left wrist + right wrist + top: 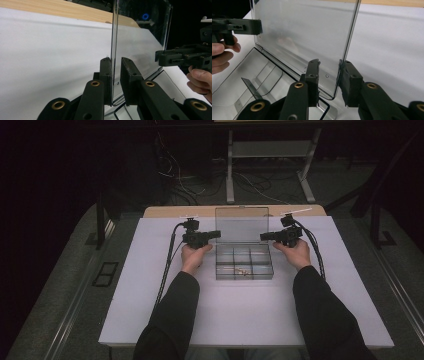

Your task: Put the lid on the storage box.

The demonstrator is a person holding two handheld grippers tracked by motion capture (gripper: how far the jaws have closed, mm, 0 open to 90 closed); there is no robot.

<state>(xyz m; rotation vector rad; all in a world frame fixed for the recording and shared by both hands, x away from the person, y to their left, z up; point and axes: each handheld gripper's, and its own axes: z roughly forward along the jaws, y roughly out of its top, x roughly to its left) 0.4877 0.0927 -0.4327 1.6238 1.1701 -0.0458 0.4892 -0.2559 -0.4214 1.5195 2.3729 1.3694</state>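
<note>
A clear plastic compartment box [244, 262] lies on the white table cover [150, 285] between the two grippers, its lid [242, 224] standing upright at the far side. A strip of bare wooden tabletop [170, 211] shows beyond the cover, and past that a dark floor with loose cables [250, 182] and the legs of a grey frame [230, 170]. In the front middle compartment of the box lies something small and pale [243, 270], too small to make out.

The left gripper [214, 234] reaches in level from the left side of the lid, and the right gripper [264, 237] from the right side; each points at the other across the box. Nothing stands between either one and the lid.

In the left gripper view the jaws are drawn narrow around the lid's side edge [114, 37]: the left pad lies against the plastic, while a thin gap shows on the other face. The right gripper [162, 58] and the fingers of the hand holding it show farther off.

In the right gripper view the lid's other side edge [350, 37] passes between the jaws, close to the right pad with clear space to the left one; they do not press it. The left gripper [258, 26] shows at the lid's far side.

Both forearms in dark sleeves [172, 315] lie low over the table, hands wrapped around the gripper bodies.
</note>
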